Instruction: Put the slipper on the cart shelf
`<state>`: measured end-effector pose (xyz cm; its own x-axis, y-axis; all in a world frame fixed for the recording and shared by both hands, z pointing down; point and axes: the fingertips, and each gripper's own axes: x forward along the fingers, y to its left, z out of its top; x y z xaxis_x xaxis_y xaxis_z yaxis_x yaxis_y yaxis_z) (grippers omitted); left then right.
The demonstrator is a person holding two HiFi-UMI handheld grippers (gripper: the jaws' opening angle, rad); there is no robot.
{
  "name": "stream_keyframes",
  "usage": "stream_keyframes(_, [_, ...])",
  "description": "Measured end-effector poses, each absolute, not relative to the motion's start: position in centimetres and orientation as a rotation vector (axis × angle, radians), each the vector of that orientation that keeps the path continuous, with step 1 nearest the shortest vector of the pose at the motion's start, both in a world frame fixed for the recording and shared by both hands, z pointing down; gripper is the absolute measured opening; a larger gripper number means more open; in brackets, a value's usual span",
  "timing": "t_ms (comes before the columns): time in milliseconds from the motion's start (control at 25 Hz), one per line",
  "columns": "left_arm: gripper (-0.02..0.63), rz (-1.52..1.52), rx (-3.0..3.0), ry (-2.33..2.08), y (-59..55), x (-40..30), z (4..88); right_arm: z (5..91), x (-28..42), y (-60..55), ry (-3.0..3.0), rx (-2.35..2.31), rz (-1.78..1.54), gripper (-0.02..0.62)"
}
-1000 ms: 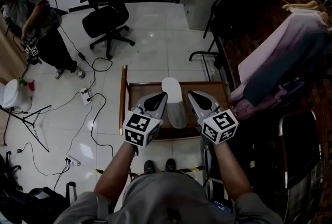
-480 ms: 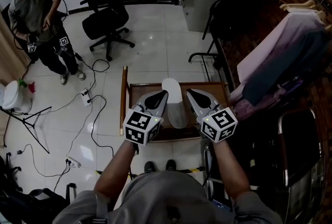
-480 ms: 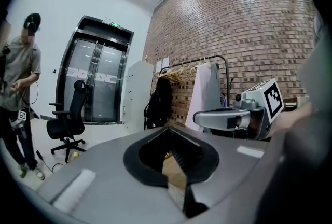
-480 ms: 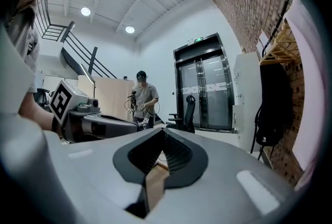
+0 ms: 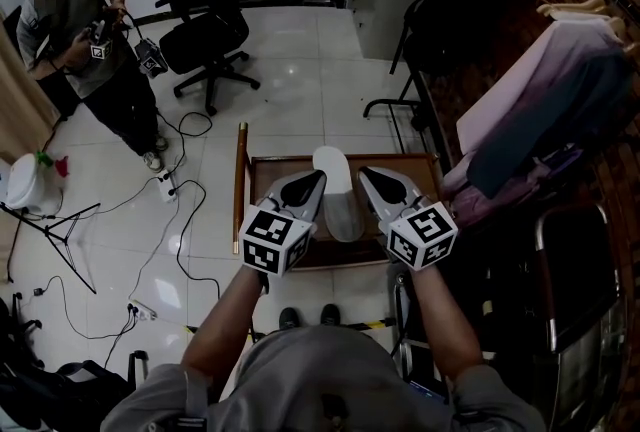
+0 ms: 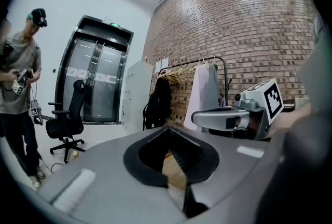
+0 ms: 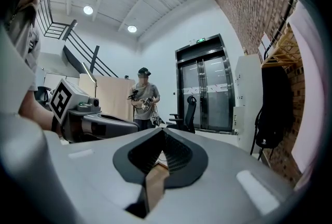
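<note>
A white slipper lies lengthwise on the brown wooden cart shelf, seen in the head view. My left gripper hovers just left of it and my right gripper just right of it. Both point forward, their jaws are together and nothing is between them. The slipper is free of both. In the left gripper view my left gripper has its tips meeting, and the right gripper shows beside it. In the right gripper view my right gripper is shut too, with the left gripper at its left.
A clothes rack with hanging garments stands close on the right. Cables trail over the tiled floor at the left, near a white bucket. A black office chair and a standing person are farther back.
Both grippers have kept their places beside the slipper. The person at the back left has straightened up and shifted a little to the right.
</note>
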<state>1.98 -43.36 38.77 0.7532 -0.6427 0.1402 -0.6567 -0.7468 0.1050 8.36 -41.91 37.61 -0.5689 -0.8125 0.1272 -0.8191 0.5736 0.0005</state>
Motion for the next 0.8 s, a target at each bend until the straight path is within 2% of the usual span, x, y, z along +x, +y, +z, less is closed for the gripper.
stream_keyframes(800, [0.008,0.132,2.808,-1.047,-42.58,2.03,38.14,36.9,8.02,-41.07,-2.698,1.38,0.069,0.0])
